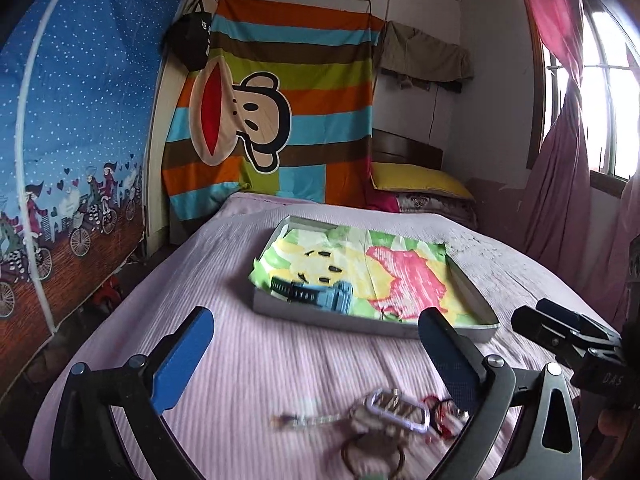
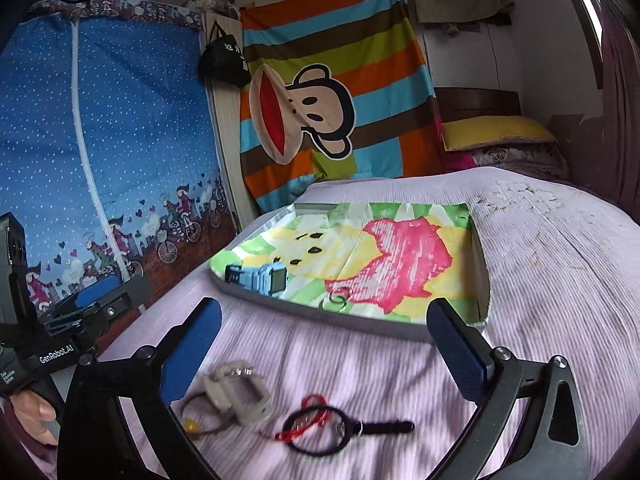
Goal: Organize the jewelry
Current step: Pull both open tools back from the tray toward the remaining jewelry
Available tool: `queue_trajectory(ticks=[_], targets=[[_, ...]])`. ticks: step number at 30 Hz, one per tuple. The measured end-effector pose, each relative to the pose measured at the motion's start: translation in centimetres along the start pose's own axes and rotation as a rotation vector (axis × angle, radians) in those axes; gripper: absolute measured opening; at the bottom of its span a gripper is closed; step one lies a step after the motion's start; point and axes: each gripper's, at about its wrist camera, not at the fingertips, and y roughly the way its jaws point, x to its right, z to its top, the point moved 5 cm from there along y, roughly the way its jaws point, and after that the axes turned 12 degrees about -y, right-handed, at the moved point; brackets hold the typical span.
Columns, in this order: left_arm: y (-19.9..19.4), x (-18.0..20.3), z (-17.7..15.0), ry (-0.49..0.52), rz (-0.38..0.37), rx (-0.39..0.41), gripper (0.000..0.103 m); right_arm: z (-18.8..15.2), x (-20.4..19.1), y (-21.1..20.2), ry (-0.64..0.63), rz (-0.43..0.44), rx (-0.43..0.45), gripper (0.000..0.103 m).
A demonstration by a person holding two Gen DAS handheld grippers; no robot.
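Observation:
A shallow grey tray [image 1: 372, 326] [image 2: 480, 264], lined with a bright cartoon cloth, lies on the bed. A blue watch [image 1: 316, 294] [image 2: 258, 278] and a small ring-shaped piece [image 2: 335, 301] rest in its near part. Loose jewelry lies on the bedspread in front of it: a silver carabiner clip [image 1: 400, 404] [image 2: 236, 394], a red cord bracelet [image 2: 308, 416], a black bracelet with a strap [image 2: 352, 430] and a brownish cord bracelet [image 1: 372, 456]. My left gripper [image 1: 316, 364] is open above the clip, holding nothing. My right gripper [image 2: 324, 348] is open above the bracelets, holding nothing.
The pale purple bedspread [image 2: 560, 280] runs right and far of the tray. A blue wardrobe cover [image 1: 72, 120] stands to the left, a striped monkey cloth [image 1: 280, 112] hangs behind, and pillows [image 1: 420, 184] sit at the headboard. A hand [image 2: 34, 416] holds the other gripper's handle.

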Motion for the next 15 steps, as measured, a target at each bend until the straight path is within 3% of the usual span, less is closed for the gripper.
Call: queue_trajectory(ticks=[7, 15], targets=[[-1.5, -1.3, -2.9, -0.012, 0.021, -0.041, 0.103, -2.3, -0.1, -1.2, -0.017, -0.017, -0.046, 0.101], [-1.0, -1.7, -6.0, 0.025, 0.009, -0.167, 0.103, -4.5, 0.0, -0.4, -0.091, -0.013, -0.155, 0.101]])
